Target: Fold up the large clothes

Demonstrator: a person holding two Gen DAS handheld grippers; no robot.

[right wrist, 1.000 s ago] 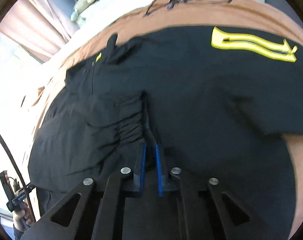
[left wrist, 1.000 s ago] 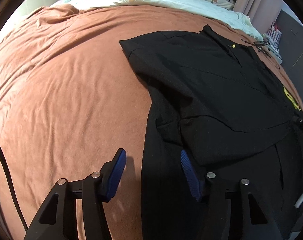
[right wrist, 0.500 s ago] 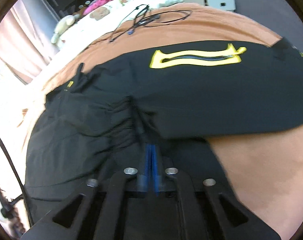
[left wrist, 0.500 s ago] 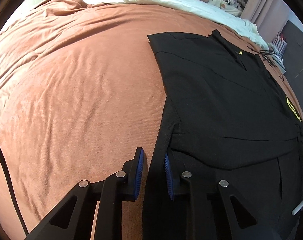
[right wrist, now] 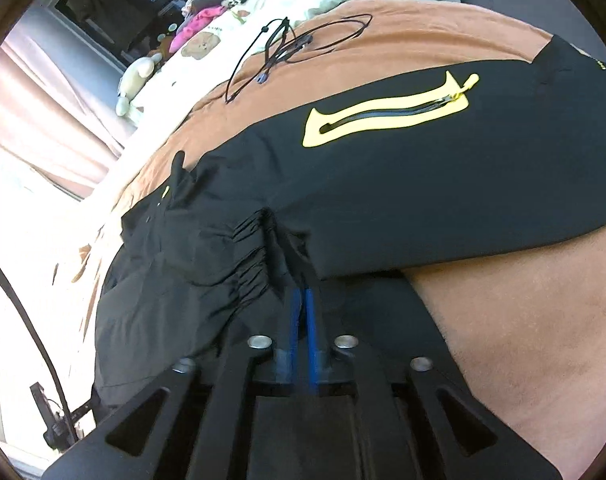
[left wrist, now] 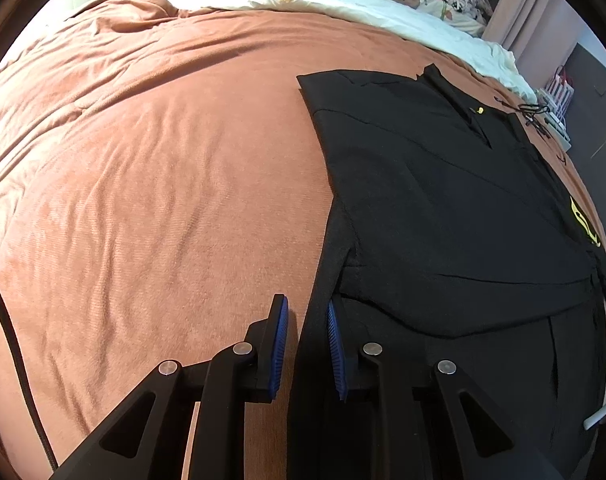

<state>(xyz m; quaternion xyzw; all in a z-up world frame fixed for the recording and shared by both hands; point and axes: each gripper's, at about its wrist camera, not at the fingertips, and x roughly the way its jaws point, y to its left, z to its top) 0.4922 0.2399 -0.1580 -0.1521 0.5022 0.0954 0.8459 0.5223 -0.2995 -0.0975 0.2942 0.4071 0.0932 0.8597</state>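
1. Since a second ago, my left gripper [left wrist: 307, 344] has narrowed from wide open onto the black garment's [left wrist: 443, 208] near edge, and my right has slid sideways along the cloth.
2. Cloth hides the right gripper's [right wrist: 301, 312] fingertips; its jaws are opening, gathered fabric between them.
3. Both grippers tilt downward.
4. My left jaws stand narrowly apart, fabric edge between; whether they pinch is unclear.
5. Garment lies spread on the rust bedspread [left wrist: 163, 200].

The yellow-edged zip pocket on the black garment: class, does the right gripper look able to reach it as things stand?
Probably yes. The yellow-edged zip pocket lies exposed on the flat black garment, ahead of the right gripper, with nothing on top. But its jaws, now opening, have bunched black fabric between them, which must drop first.
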